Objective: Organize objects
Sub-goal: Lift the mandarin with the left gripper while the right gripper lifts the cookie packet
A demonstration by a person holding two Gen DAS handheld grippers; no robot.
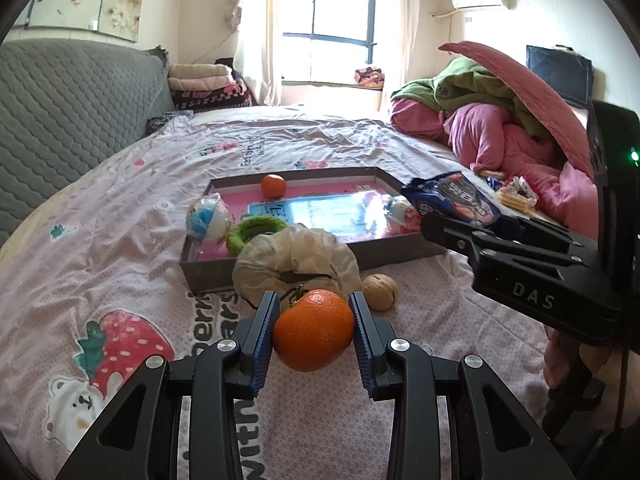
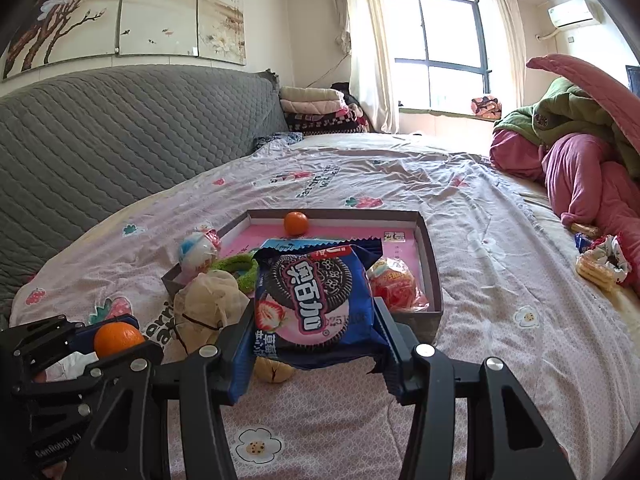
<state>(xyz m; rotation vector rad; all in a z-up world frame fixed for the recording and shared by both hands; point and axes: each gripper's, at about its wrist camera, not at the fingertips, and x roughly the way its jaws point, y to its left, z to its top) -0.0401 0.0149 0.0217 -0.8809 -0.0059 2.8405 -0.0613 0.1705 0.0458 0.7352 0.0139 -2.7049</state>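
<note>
Clamped between the blue pads of the left gripper [image 1: 314,334], an orange [image 1: 313,330] hangs above the pink printed bedsheet [image 1: 100,240]. Beside it the right gripper [image 2: 312,334] grips a blue cookie packet [image 2: 314,300]. Just beyond lie a walnut [image 1: 380,286] and a cream scrunchie [image 1: 296,264] against the near edge of a shallow grey box [image 1: 400,250], a second orange [image 1: 274,186] at its far edge. Farther off: grey quilted headboard [image 1: 72,100], heaped pink bedding [image 1: 500,136], curtained window [image 1: 340,12].
</note>
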